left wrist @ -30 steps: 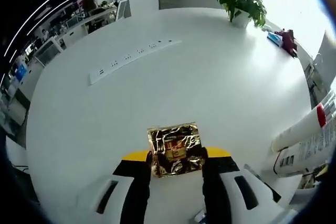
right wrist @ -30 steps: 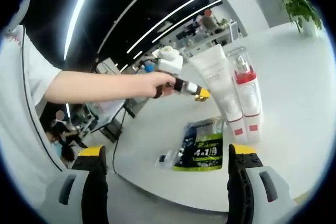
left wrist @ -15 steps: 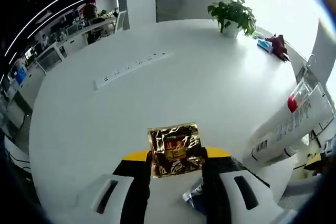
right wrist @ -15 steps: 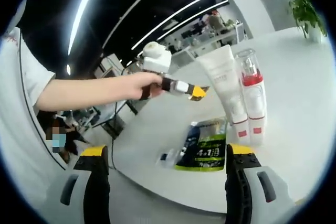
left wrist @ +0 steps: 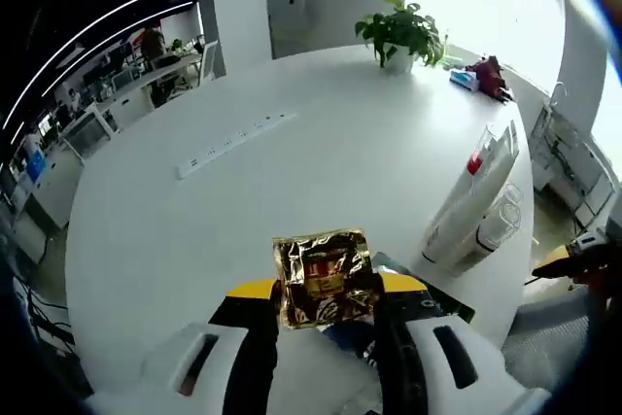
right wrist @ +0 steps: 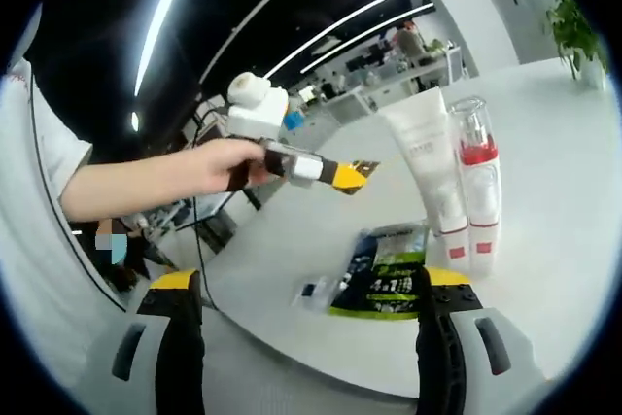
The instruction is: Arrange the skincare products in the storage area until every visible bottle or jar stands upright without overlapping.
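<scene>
While the left gripper hangs above the near edge of the round white table, its jaws pinch a crumpled gold foil sachet between them. Below it on the table lies a dark sachet with green print, flat. The right gripper holds nothing, jaws spread wide. In the right gripper view, a person's hand holds the left gripper out over the table. Just beyond the green sachet stand a white tube and a clear bottle with a red band, upright and touching. Farther off lie a white power strip and a potted plant.
</scene>
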The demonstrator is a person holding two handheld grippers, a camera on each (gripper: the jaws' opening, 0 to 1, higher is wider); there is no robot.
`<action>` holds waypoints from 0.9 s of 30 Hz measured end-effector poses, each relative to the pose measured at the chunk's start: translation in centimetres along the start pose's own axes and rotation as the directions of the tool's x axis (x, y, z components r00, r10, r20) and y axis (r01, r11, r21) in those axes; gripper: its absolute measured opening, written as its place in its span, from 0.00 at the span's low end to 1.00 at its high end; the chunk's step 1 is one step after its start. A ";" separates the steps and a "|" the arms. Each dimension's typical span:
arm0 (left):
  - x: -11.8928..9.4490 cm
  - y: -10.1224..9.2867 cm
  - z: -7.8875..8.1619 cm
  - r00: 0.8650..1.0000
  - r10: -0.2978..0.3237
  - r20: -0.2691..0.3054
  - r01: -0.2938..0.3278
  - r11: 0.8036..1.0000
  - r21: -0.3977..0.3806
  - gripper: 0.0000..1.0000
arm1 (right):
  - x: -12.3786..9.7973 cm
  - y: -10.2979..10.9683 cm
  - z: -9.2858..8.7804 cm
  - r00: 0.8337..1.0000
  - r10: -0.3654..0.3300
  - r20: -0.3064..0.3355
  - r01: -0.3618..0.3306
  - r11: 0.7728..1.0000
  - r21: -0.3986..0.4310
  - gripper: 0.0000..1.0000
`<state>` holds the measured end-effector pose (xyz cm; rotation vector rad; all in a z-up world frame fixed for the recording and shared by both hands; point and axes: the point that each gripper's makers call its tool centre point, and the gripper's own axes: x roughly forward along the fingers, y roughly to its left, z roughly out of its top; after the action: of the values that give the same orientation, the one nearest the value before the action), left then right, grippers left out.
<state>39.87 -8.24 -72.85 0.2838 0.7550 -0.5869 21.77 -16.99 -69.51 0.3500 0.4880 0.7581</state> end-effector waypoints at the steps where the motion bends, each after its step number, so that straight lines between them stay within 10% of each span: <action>1: -0.3 -0.1 -0.1 1.000 0.001 0.001 -0.001 1.000 0.003 0.41 | 0.0 0.1 0.0 1.000 0.003 0.002 -0.003 1.000 0.000 0.91; 27: -7.6 -6.5 -4.5 0.998 -0.033 0.051 0.029 0.997 0.073 0.41 | -0.2 0.4 0.6 0.999 0.029 0.044 -0.030 1.000 0.005 0.83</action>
<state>29.07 -8.46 -70.86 0.3233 0.6899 -0.6495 21.80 -16.96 -68.76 0.3791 0.4444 0.7760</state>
